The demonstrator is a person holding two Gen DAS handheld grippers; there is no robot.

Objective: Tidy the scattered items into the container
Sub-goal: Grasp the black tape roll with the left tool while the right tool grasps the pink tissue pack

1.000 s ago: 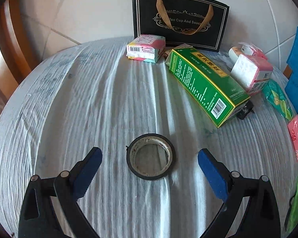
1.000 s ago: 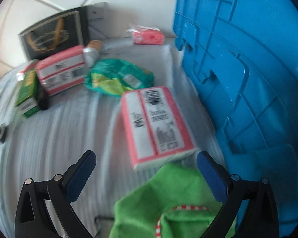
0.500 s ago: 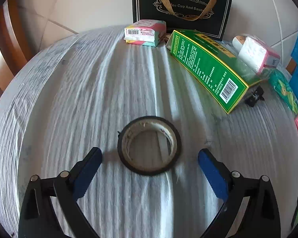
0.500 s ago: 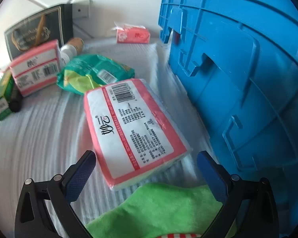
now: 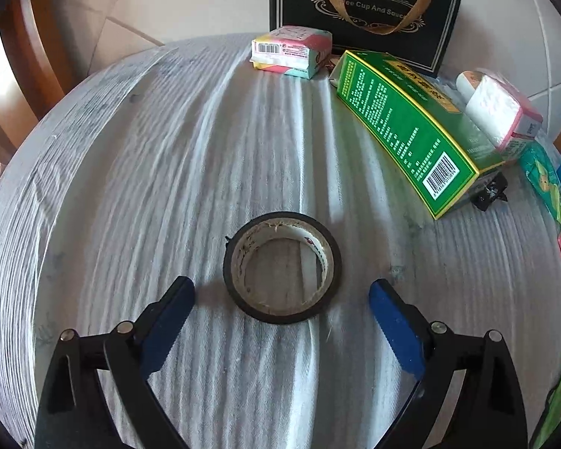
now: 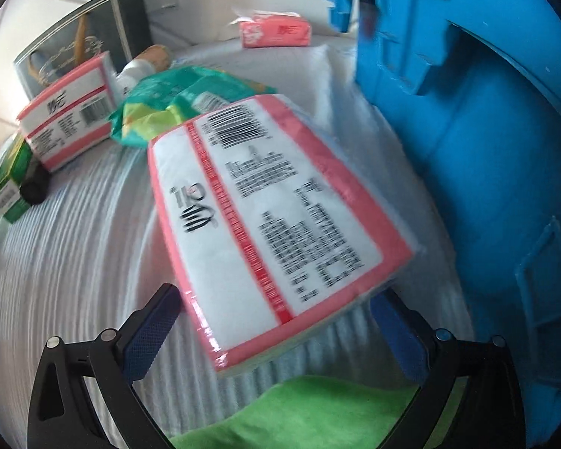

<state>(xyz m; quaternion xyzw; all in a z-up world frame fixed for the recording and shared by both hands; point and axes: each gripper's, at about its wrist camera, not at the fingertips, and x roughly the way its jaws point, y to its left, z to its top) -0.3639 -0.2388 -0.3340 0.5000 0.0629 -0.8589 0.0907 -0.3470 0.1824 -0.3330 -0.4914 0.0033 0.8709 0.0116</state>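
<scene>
A black tape roll [image 5: 282,266] lies flat on the white striped cloth, just ahead of my open left gripper [image 5: 281,295], between its blue fingertips. A pink and white tissue pack [image 6: 273,220] lies in front of my open right gripper [image 6: 276,301], its near end between the fingertips. The blue crate [image 6: 478,142] stands right beside it. A green cloth [image 6: 310,411] lies under the right gripper.
A long green box [image 5: 407,127], a pink tissue pack [image 5: 505,112], a small pastel pack [image 5: 291,50] and a black gift bag [image 5: 362,7] sit at the back. Near the crate lie a green snack bag [image 6: 183,101], another pink pack [image 6: 67,119] and a far pink pack [image 6: 276,31].
My left gripper has closed in on the tape roll, which now sits between the fingertips. My right gripper has moved forward onto the pink tissue pack, past the green cloth.
</scene>
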